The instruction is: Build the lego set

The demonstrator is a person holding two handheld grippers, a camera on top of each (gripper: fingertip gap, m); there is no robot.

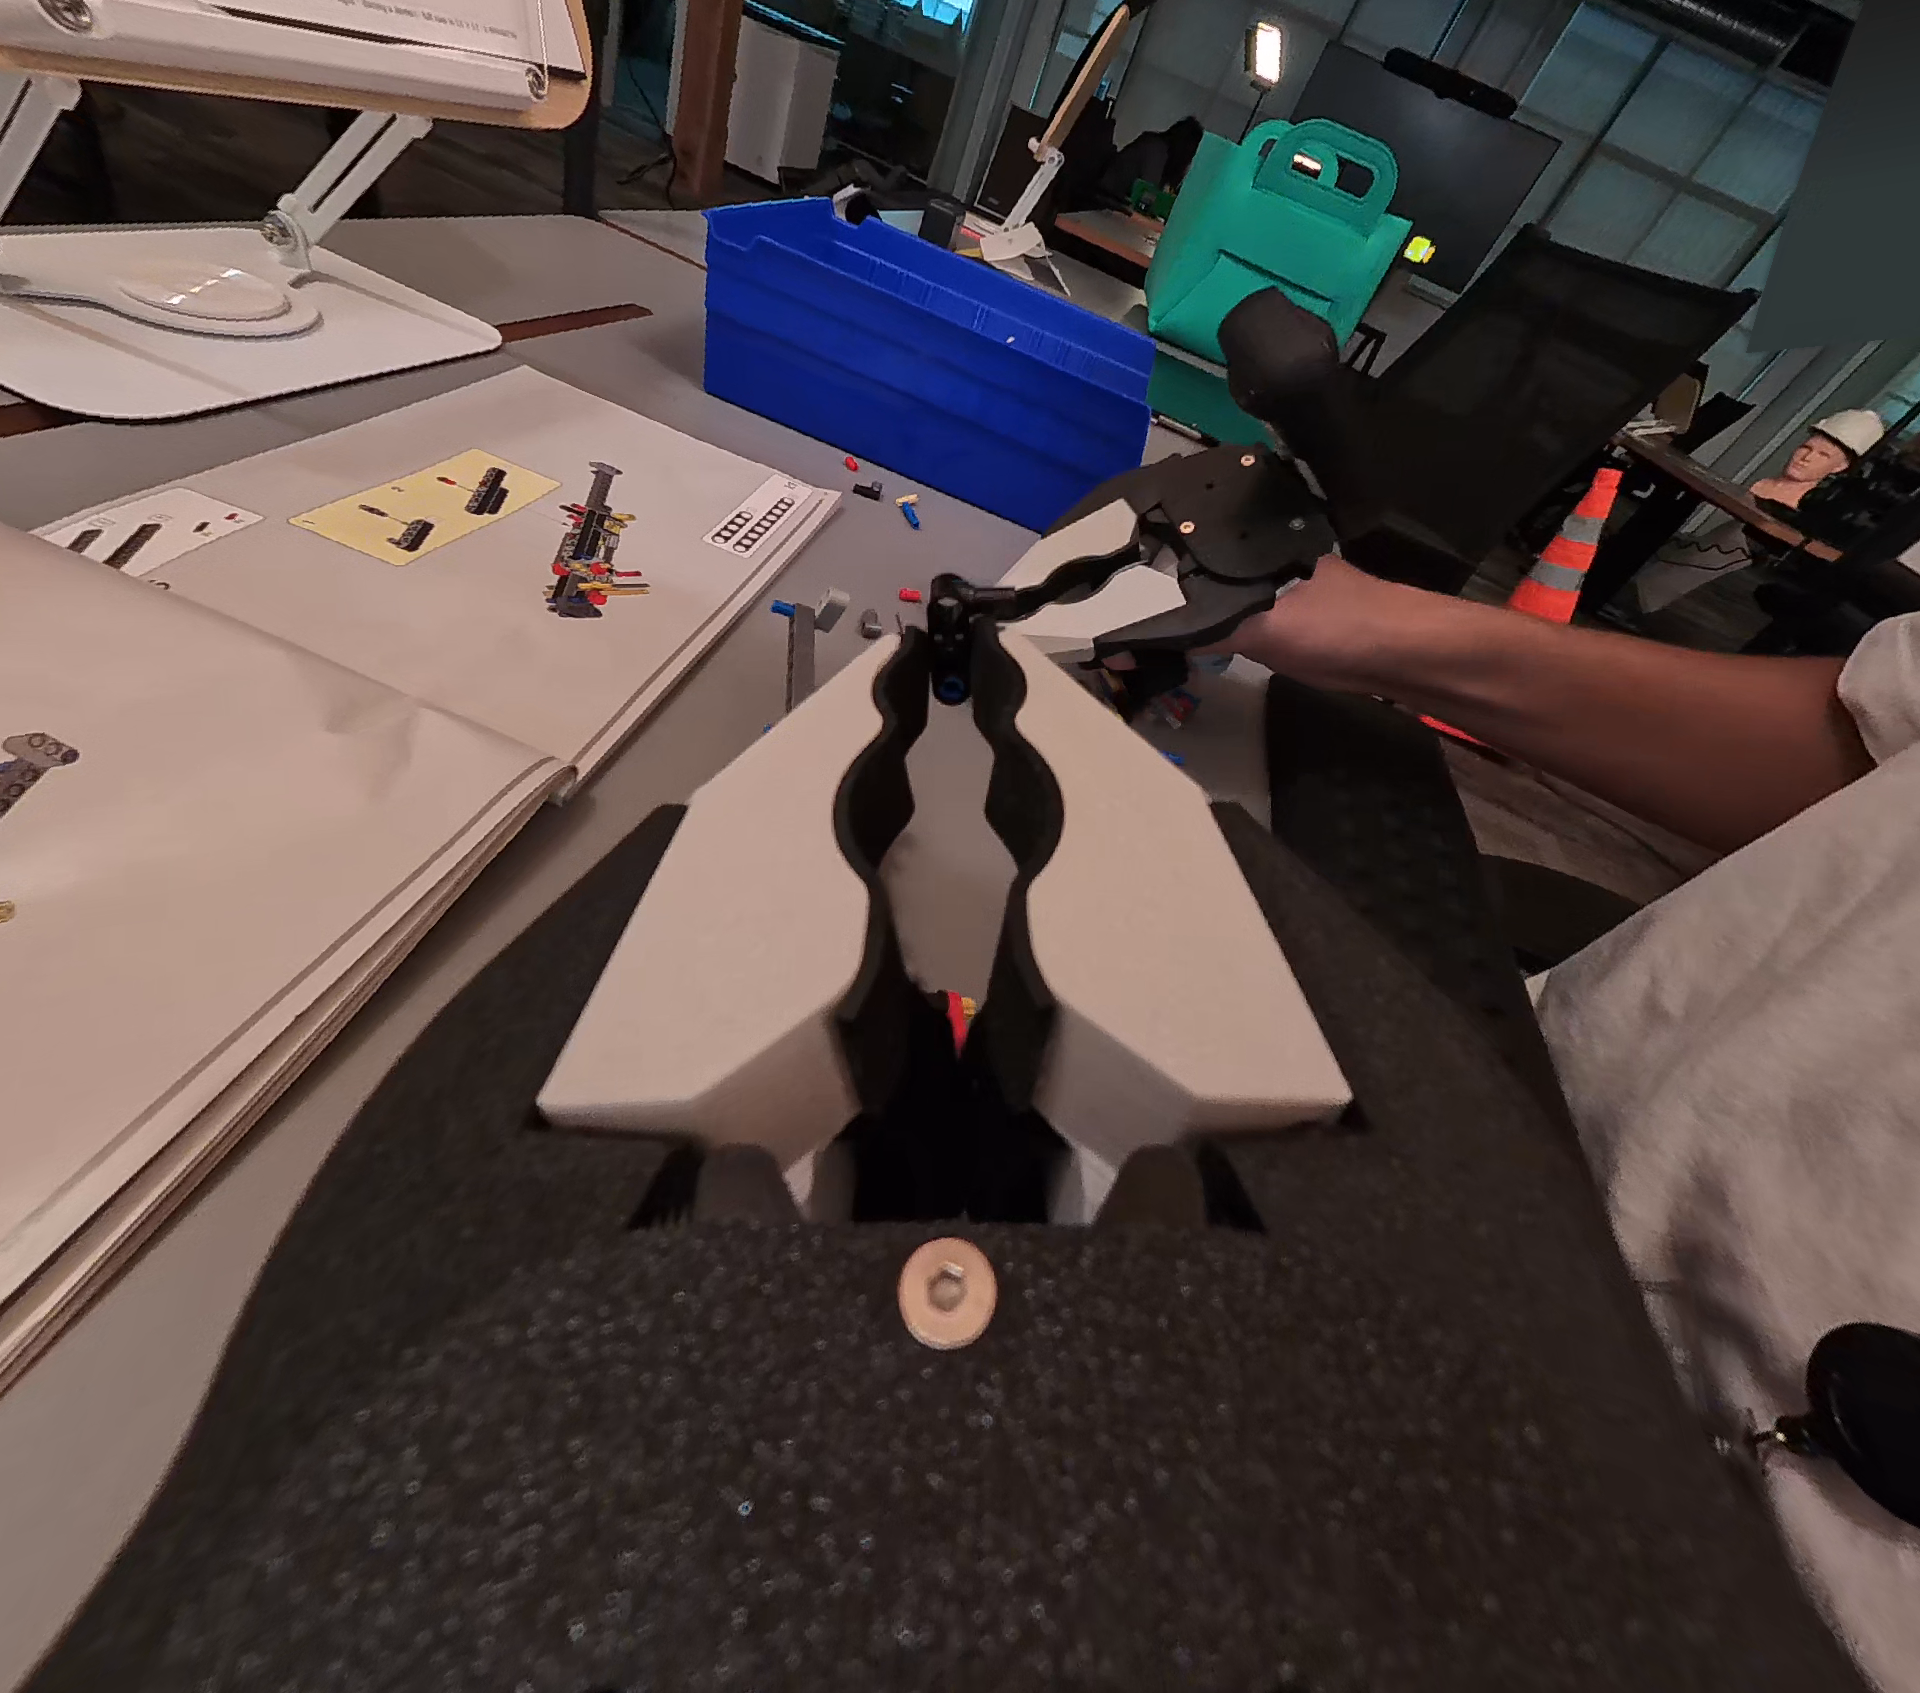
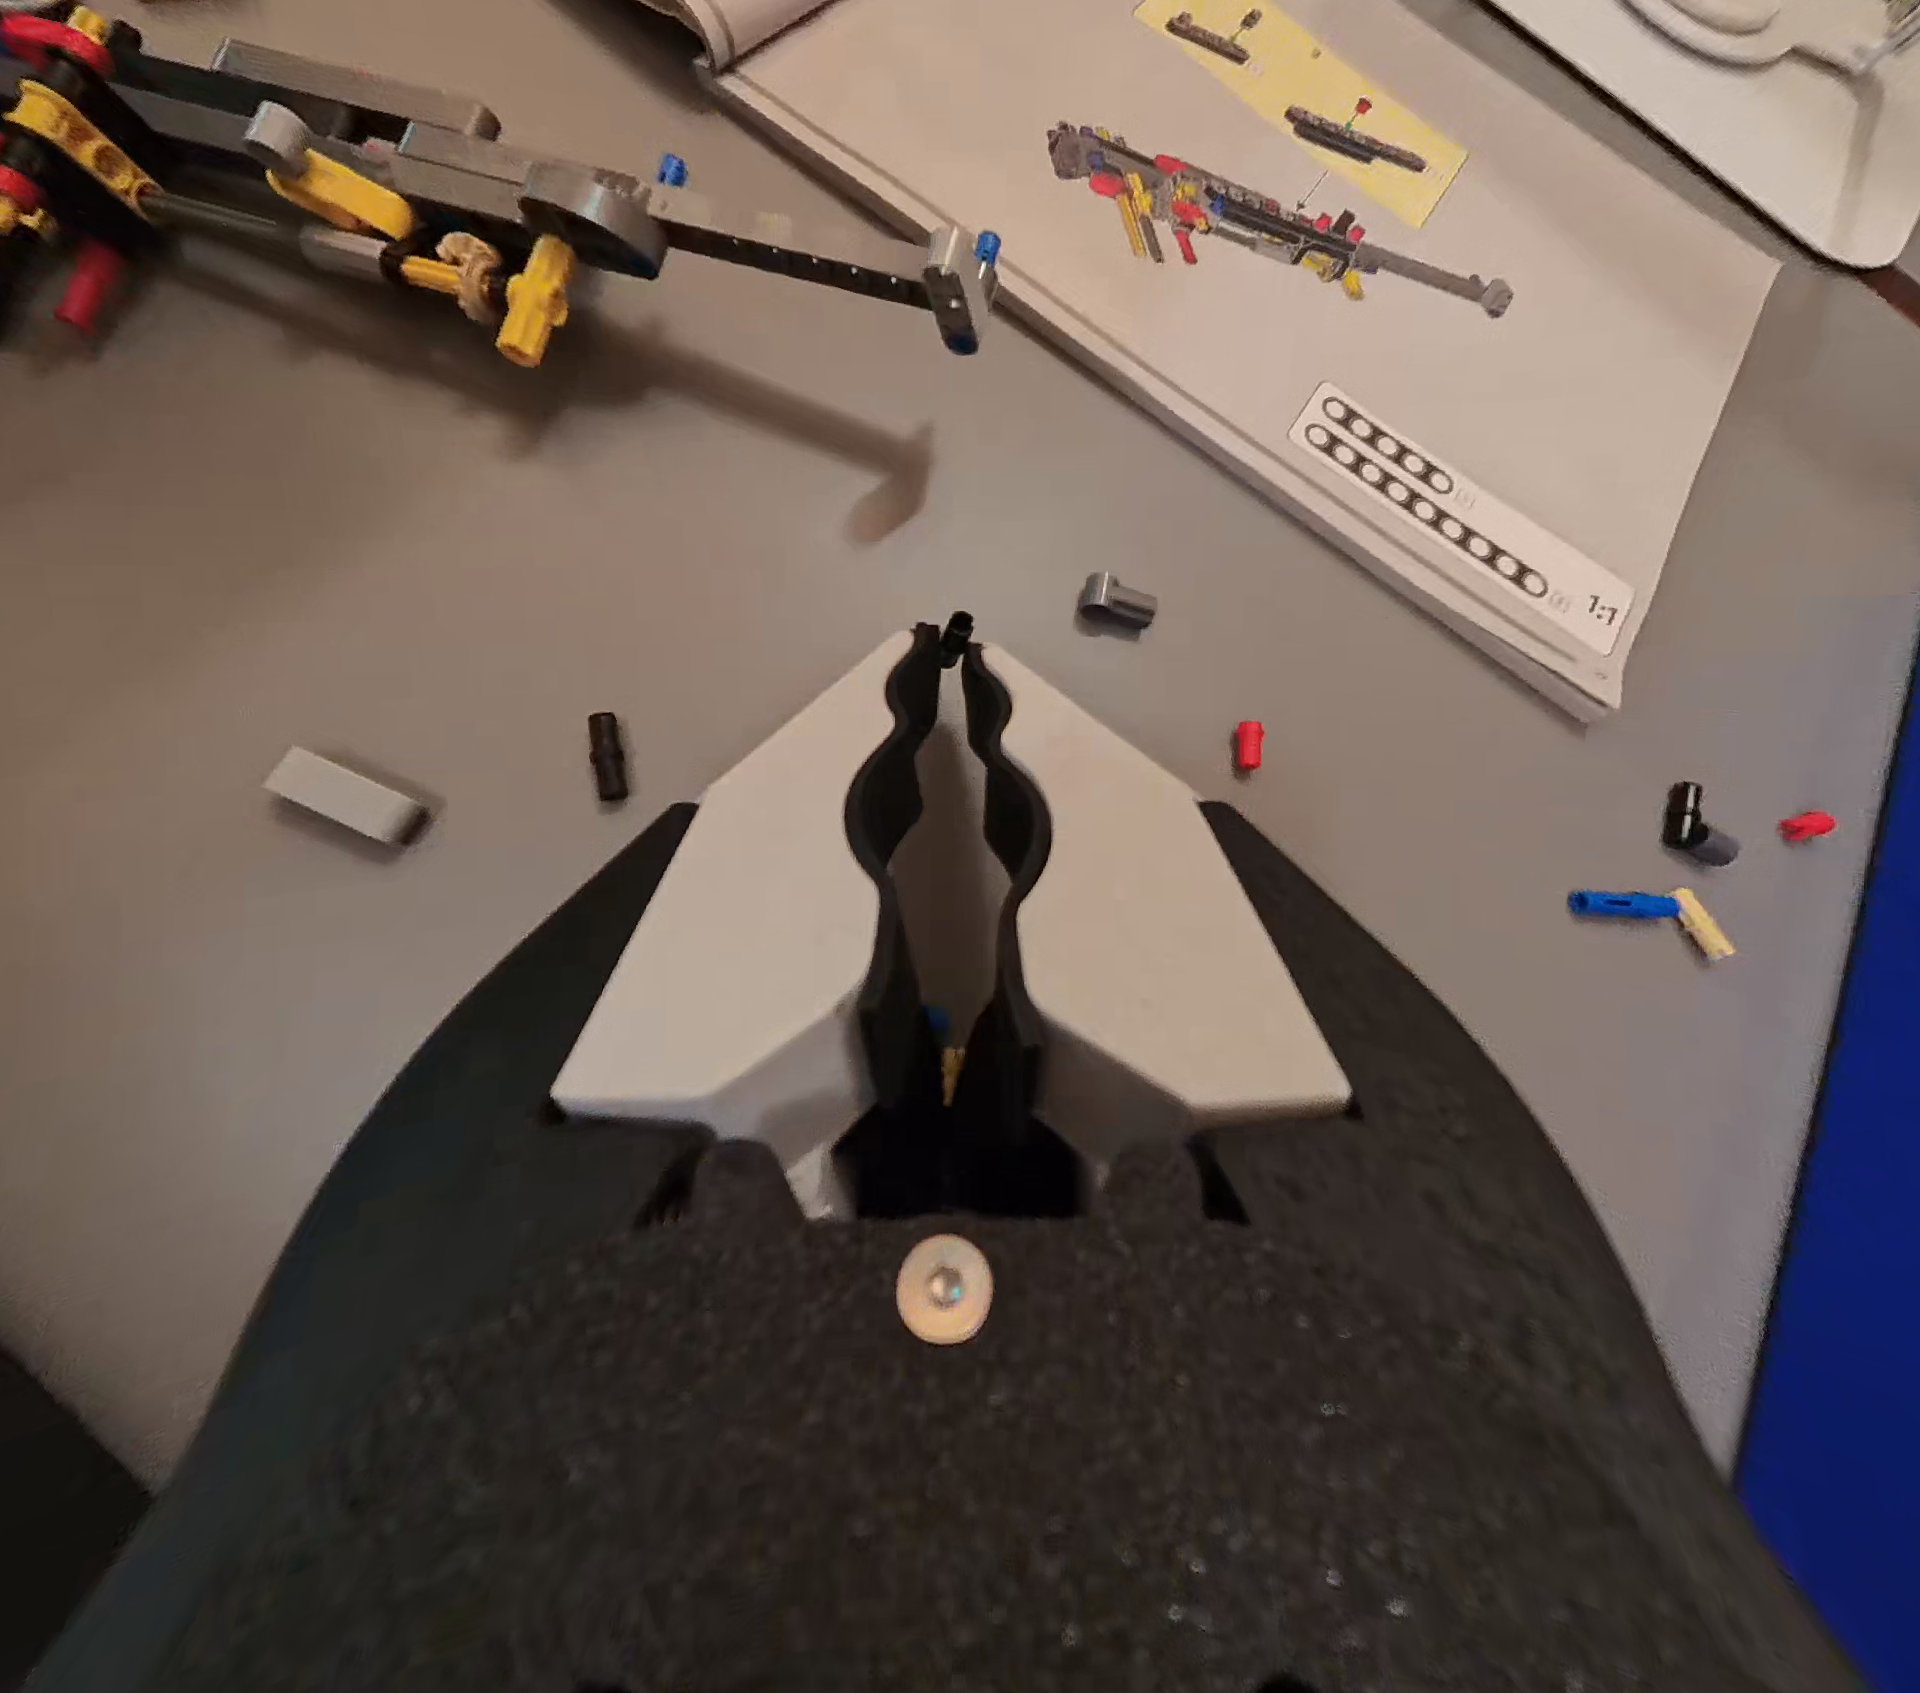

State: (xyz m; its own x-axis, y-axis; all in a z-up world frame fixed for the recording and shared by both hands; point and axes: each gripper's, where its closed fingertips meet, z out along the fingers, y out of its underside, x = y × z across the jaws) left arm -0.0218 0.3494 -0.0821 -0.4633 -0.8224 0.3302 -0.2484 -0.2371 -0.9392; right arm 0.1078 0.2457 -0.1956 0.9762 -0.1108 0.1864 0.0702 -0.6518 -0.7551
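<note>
We log the left gripper (image 1: 948, 656) closed on a small black piece with a blue pin (image 1: 948, 687), the right gripper (image 2: 948, 641) pinching a black pin (image 2: 956, 633) to mate them, the part-built model (image 2: 343, 189) far left on the bench (image 2: 520, 552).

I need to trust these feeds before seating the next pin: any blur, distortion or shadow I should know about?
Left wrist view: strong wide-angle bending at the edges, the blue bin bowed; the left claw tips are sharp. Right wrist view: the model is soft and casts a smeared shadow on the table; the right claw and its black pin stay fairly crisp.
</note>
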